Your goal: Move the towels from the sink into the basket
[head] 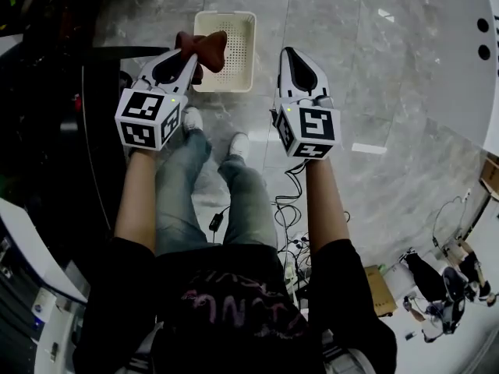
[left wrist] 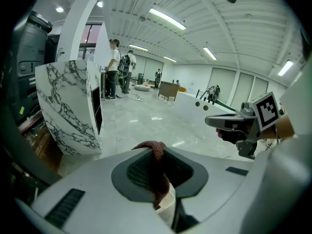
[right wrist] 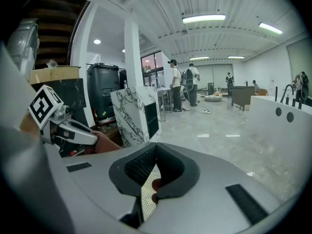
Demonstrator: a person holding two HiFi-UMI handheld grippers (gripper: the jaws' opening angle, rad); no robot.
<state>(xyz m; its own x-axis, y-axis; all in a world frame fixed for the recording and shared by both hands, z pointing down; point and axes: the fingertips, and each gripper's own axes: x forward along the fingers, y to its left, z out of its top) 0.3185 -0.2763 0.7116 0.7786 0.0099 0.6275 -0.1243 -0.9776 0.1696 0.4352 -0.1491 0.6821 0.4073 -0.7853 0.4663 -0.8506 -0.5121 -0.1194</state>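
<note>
— Between the jaws of the left gripper [head: 192, 54]?
— Pinched there: a red-brown towel [head: 209, 47], hanging over the basket [head: 250, 53] below.
— And the right gripper [head: 288, 54]?
— Alongside, jaws pressed together at the tips, seemingly on nothing.

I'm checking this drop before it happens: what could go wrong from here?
The towel hangs from the left claw high over the basket, near its left rim; released now, it may land on the rim or floor. In the left gripper view only a narrow fold sits between the jaws, so it might slip early. Cables lie by the person's feet, a possible trip hazard.
</note>
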